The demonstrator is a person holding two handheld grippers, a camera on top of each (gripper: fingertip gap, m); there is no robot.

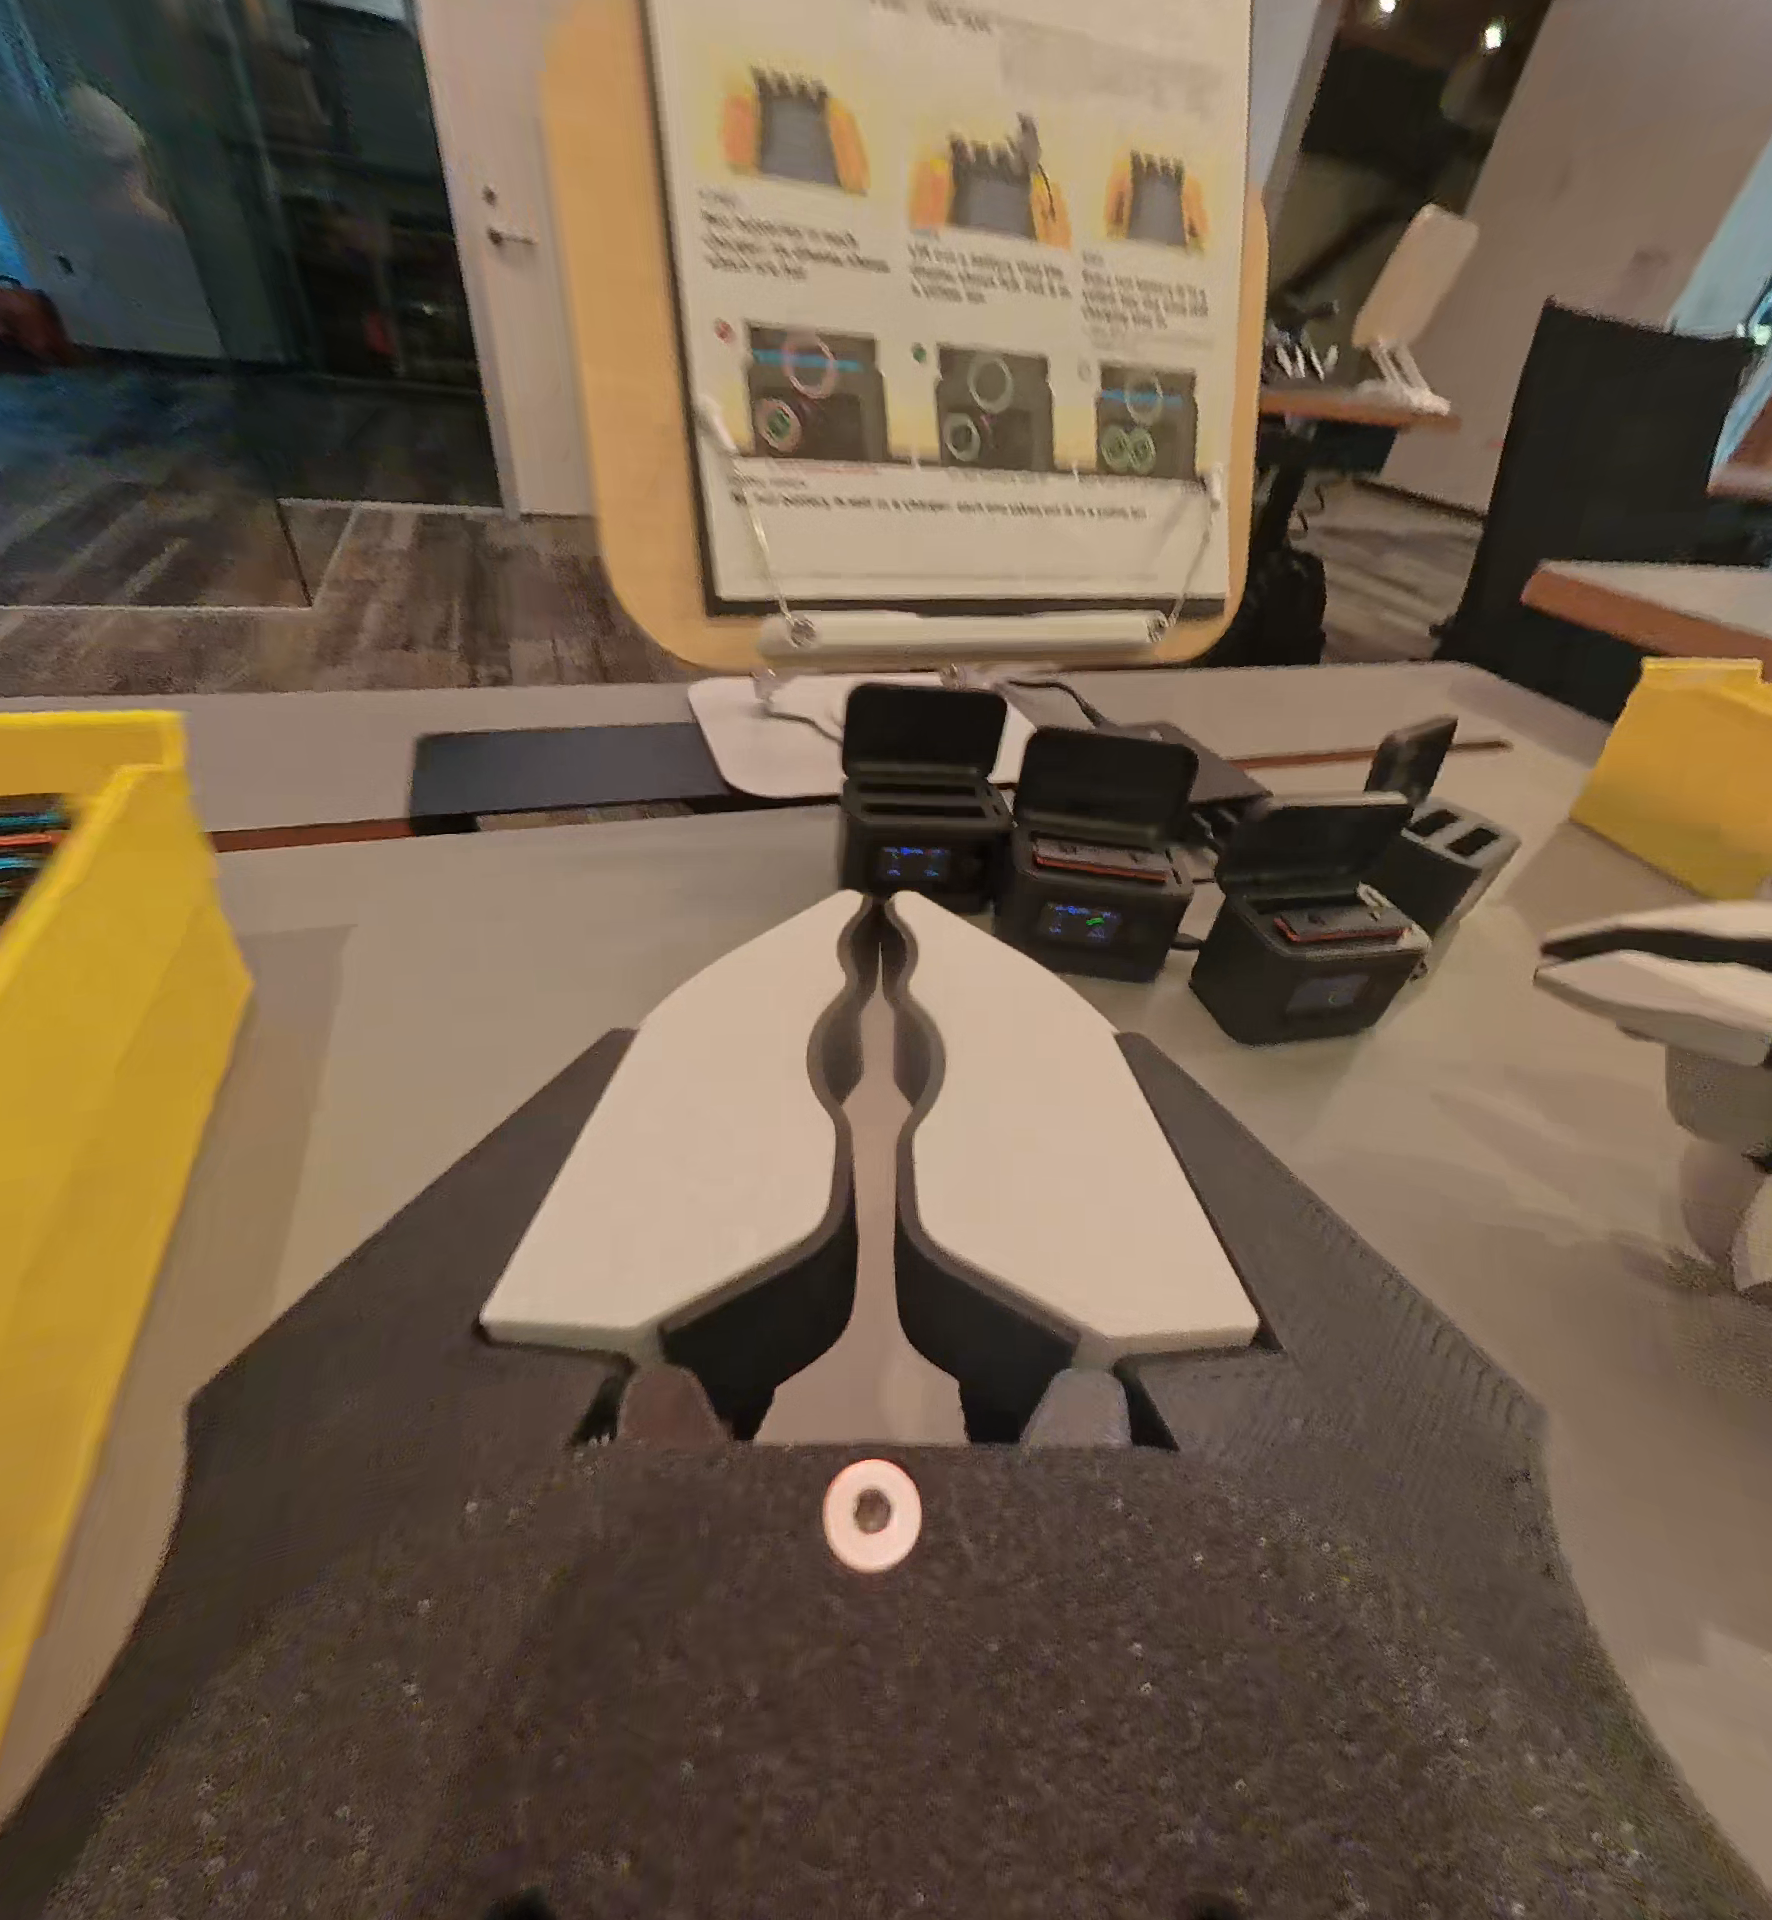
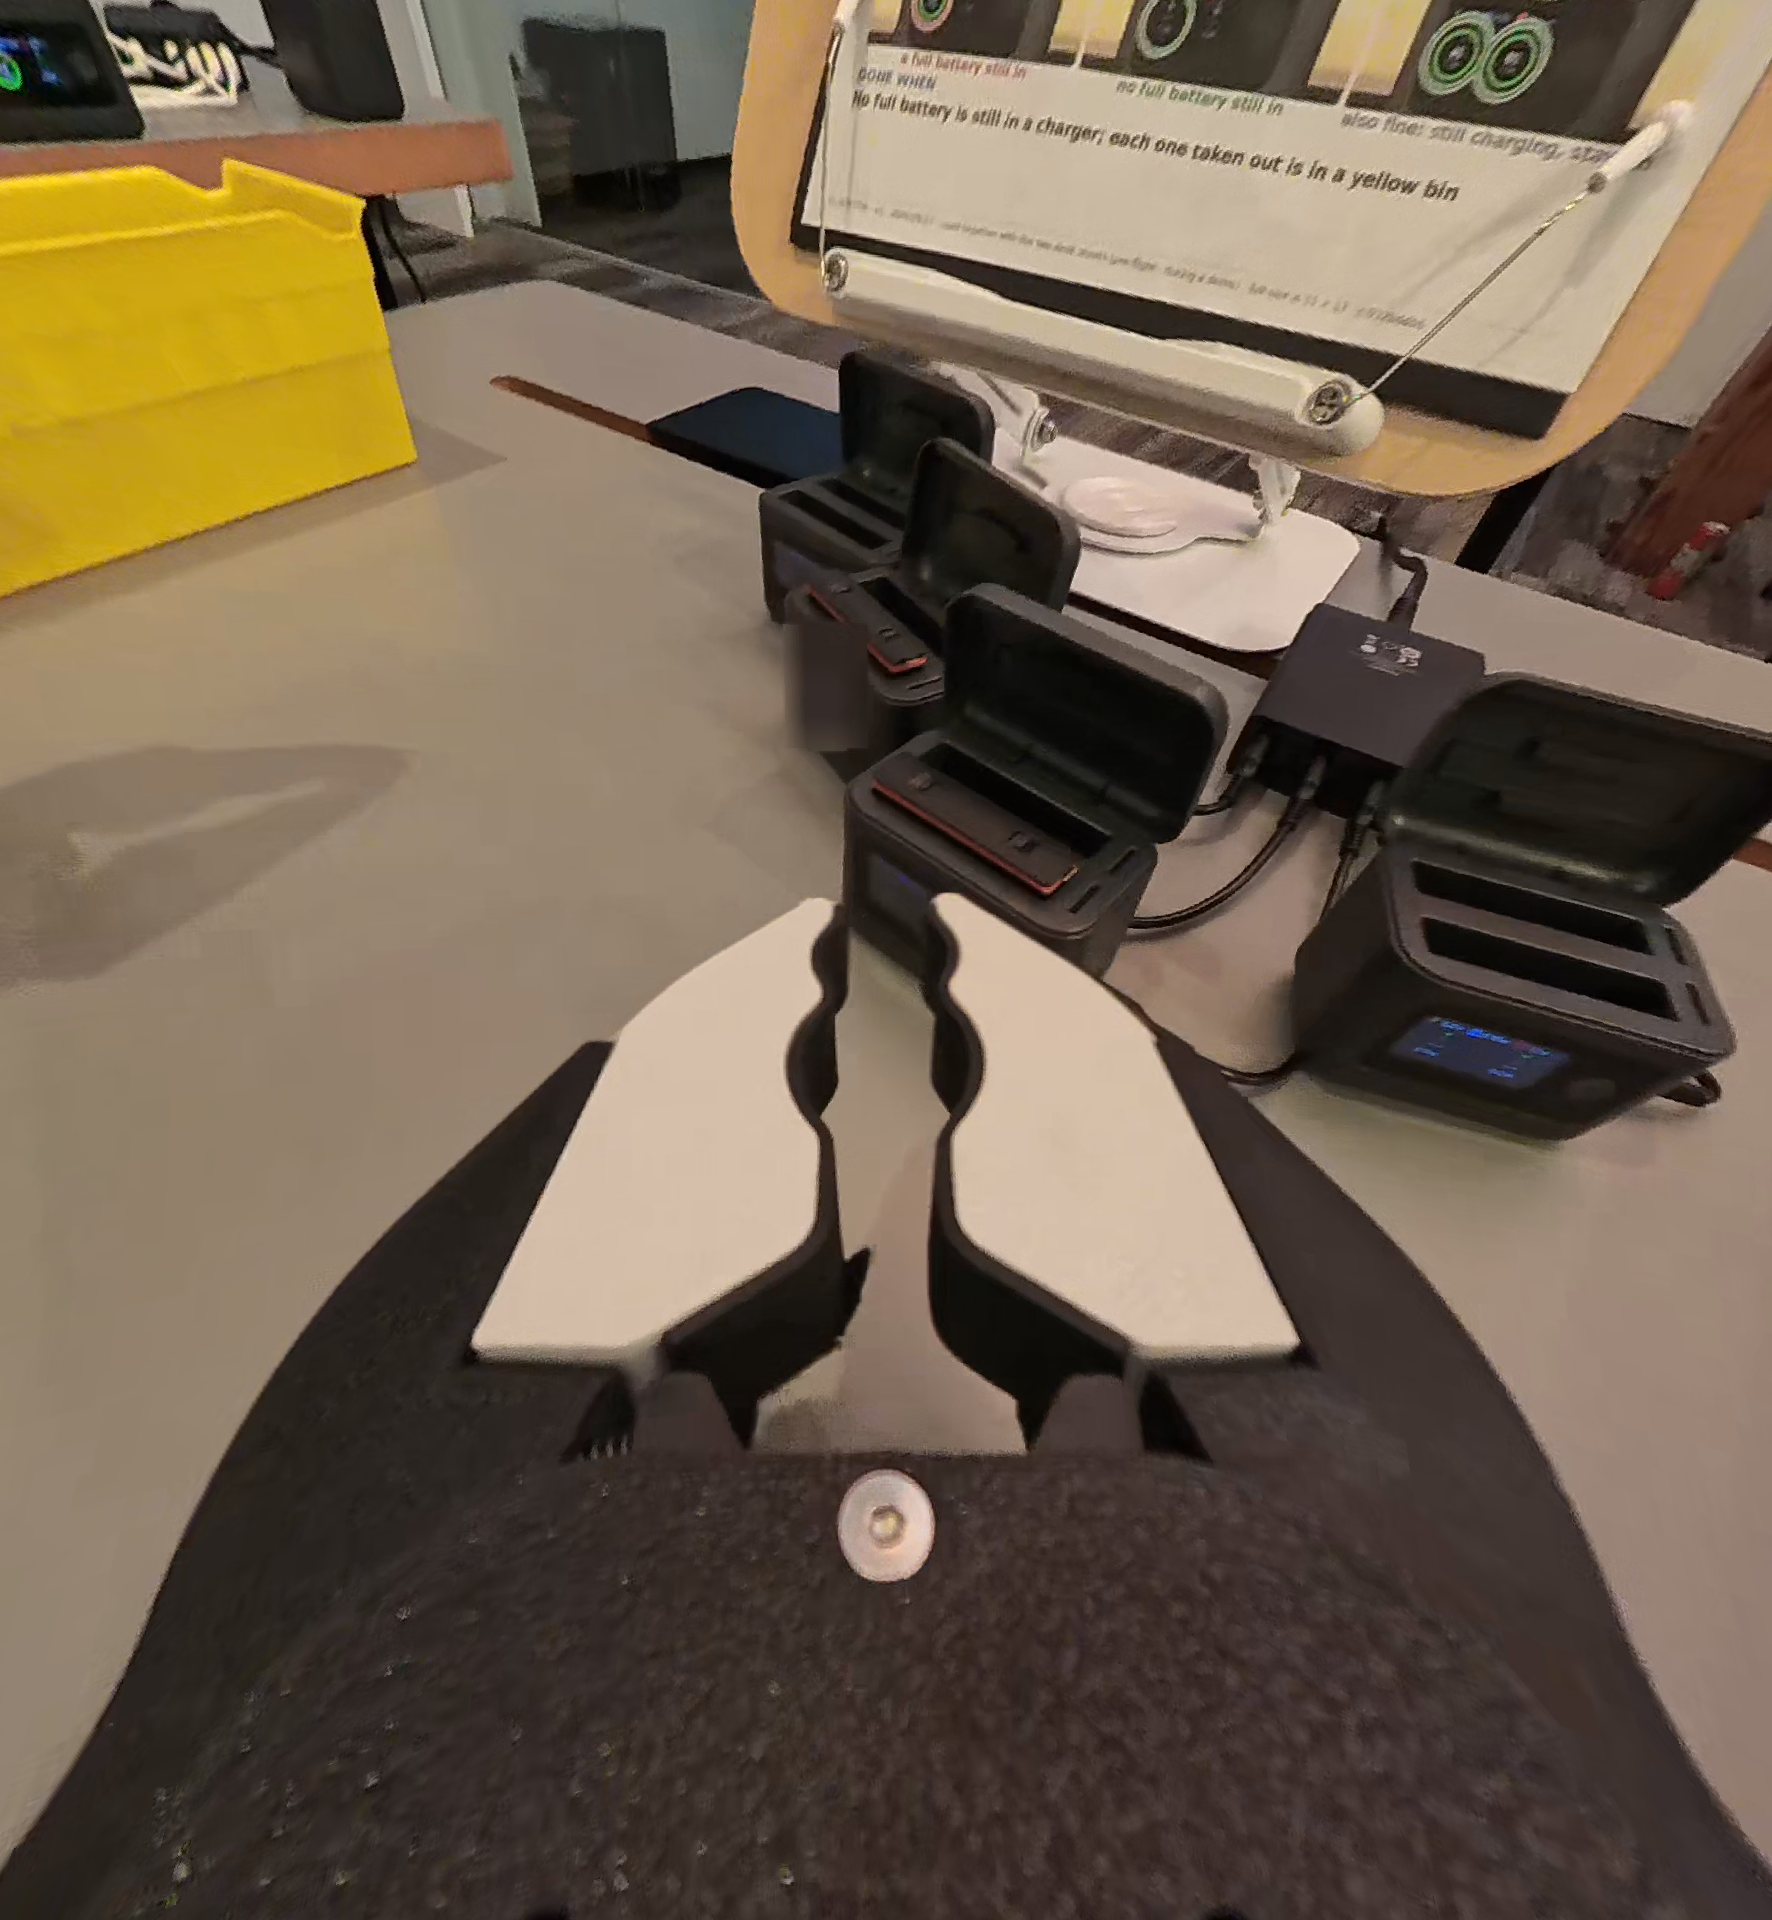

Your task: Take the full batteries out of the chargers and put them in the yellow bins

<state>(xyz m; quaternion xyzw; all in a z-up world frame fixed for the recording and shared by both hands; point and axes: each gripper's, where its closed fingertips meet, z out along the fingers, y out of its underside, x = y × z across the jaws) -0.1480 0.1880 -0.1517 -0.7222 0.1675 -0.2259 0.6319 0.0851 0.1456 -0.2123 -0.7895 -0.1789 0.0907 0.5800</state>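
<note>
Several black chargers with open lids stand in a row on the grey table (image 1: 549,987). In the left wrist view the left charger (image 1: 918,831) has bare slots. The middle charger (image 1: 1095,904) and the right charger (image 1: 1297,966) each hold a red-edged battery (image 1: 1100,860) (image 1: 1339,925). My left gripper (image 1: 877,914) is shut on nothing, just short of the left charger. My right gripper (image 2: 882,925) is narrowly open and empty, in front of a charger (image 2: 1007,883) that holds a red-edged battery (image 2: 975,831). It also shows in the left wrist view (image 1: 1692,977).
A yellow bin (image 1: 61,1039) stands at my left, with several batteries inside. A second yellow bin (image 1: 1713,790) stands at the far right. A charger with bare slots (image 2: 1516,966), a black power hub (image 2: 1370,675) with cables, and an instruction board on a stand (image 1: 955,312) stand behind the row. The tips of one gripper are about 25 cm away from the tips of the other.
</note>
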